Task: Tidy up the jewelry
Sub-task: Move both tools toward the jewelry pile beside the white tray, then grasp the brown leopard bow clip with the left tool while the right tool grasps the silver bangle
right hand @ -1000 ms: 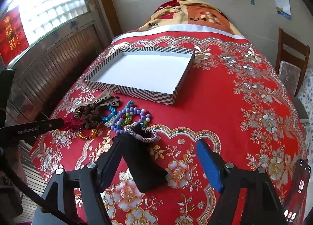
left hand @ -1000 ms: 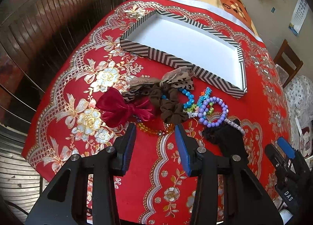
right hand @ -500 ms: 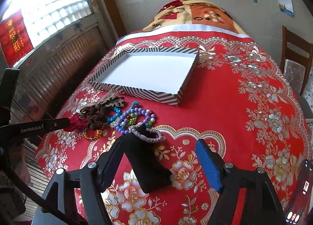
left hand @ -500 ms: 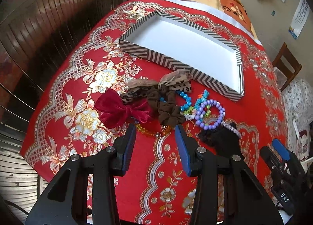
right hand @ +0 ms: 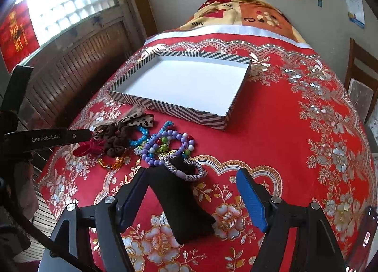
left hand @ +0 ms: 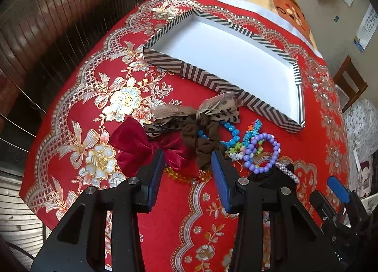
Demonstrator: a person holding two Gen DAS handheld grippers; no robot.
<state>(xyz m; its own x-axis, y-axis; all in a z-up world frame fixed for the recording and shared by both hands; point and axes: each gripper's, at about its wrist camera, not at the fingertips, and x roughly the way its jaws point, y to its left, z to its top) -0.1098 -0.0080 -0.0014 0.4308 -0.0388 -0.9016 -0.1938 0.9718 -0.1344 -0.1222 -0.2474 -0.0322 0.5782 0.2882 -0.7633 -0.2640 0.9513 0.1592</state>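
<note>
a table [right hand: 271,130] draped in a red cloth with gold and silver flowers carries everything. toward its far edge sits a shallow striped tray [right hand: 165,109] with a white floor and nothing in it; its near wall runs along the cluster of jewelry and hair pieces.

near the table's near-left corner lies that cluster. a black pouch [right hand: 182,203] lies flat at the near edge, between the fingers of the right gripper [right hand: 191,177] but touched by neither pad. a maroon velvet bow [left hand: 139,146] sits at the left end of the cluster, with a leopard-print ribbon bow [left hand: 200,111] beyond it, just beside the tray wall. a brown scrunchie [left hand: 203,139] lies against both bows.

a purple bead bracelet [left hand: 262,151] sits right of the scrunchie, overlapping a blue bead bracelet [left hand: 234,135] and a tangle of green and white beads. a silver woven bracelet [right hand: 186,170] rests across the top of the pouch. an amber bead bracelet [left hand: 186,177] lies nearest the table edge, below the maroon bow.

the left gripper [left hand: 186,158] hangs over the amber bracelet and the bow's right wing, jaws spread, gripping nothing. the right gripper's jaws are spread wide as well.
</note>
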